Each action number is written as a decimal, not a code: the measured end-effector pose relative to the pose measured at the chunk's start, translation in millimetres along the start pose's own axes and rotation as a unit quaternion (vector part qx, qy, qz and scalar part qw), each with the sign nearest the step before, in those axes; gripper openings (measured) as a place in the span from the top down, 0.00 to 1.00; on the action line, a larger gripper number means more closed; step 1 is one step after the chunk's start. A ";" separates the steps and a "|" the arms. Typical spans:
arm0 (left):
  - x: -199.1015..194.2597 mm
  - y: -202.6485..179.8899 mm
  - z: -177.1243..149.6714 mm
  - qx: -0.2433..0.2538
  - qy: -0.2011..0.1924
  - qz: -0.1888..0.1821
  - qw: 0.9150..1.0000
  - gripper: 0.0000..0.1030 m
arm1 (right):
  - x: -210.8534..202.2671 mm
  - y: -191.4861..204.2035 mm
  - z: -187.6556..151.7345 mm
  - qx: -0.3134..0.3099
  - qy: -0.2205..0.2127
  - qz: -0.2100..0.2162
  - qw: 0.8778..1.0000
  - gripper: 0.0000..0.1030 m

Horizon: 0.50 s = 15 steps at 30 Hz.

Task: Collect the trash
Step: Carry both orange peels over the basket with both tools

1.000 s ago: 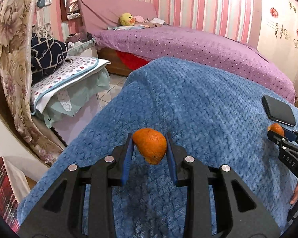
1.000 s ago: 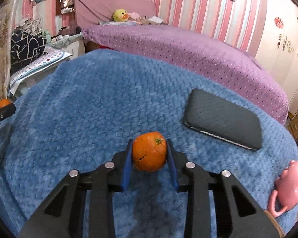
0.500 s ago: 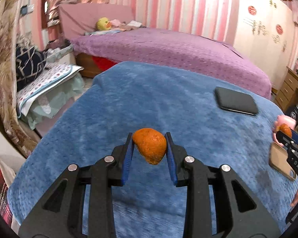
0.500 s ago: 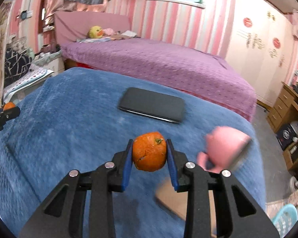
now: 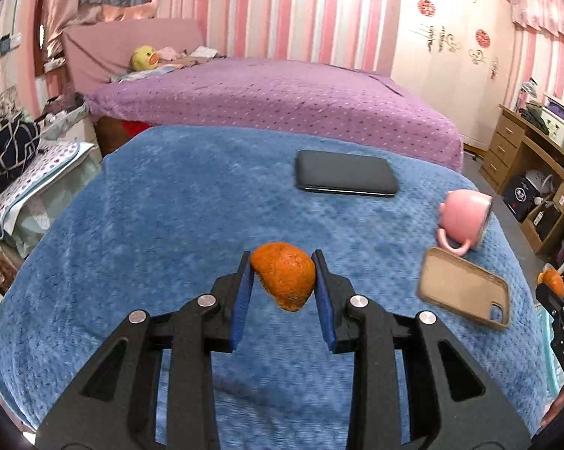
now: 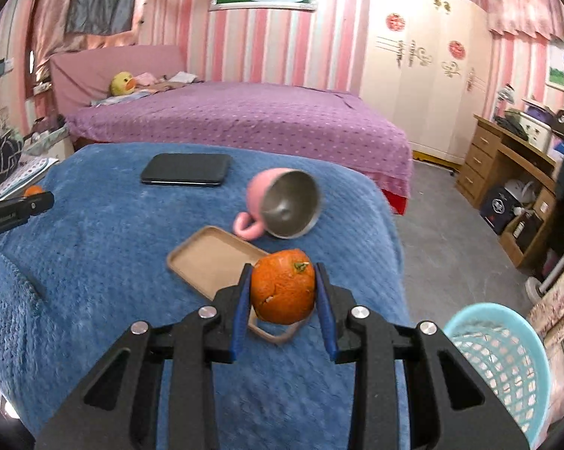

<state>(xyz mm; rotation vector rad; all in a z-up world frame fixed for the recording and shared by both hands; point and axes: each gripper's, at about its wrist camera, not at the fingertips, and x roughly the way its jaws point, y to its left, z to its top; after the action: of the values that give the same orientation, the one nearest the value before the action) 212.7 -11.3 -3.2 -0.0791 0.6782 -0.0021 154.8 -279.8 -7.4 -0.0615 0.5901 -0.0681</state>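
My left gripper is shut on a piece of orange peel and holds it above the blue blanket. My right gripper is shut on a second orange peel piece with a green stem end, above the blanket's right part. A light blue mesh waste basket stands on the floor at the lower right of the right wrist view. The right gripper with its peel also shows at the right edge of the left wrist view. The left gripper shows at the left edge of the right wrist view.
On the blanket lie a black phone, a tan phone case and a tipped pink mug. A purple bed stands behind. A wooden desk with clutter is at the right.
Both grippers have swung to the right with their peel pieces still held. The mug, the tan case and the blue basket have come into view.
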 end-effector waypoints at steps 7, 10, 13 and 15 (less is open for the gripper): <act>-3.2 -44.1 -11.7 0.036 -0.006 -0.012 0.999 0.71 | -5.4 -28.2 -10.2 0.018 -0.004 -0.008 1.000 0.69; -4.4 -59.2 -17.1 0.052 -0.009 -0.015 0.999 0.71 | -6.6 -41.1 -14.4 0.027 -0.005 -0.012 1.000 0.69; -5.1 -73.7 -23.3 0.063 -0.011 -0.021 0.998 0.71 | -9.2 -52.5 -16.8 0.029 -0.008 -0.022 0.999 0.69; -4.1 -82.7 -27.2 0.068 -0.008 -0.028 0.997 0.71 | -11.2 -63.0 -19.0 0.031 -0.010 -0.027 0.999 0.69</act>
<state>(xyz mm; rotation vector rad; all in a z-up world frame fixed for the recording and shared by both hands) 194.5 -95.5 -15.7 0.0328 0.6583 -0.1015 132.0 -342.4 -12.1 -0.0177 0.5656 -0.1375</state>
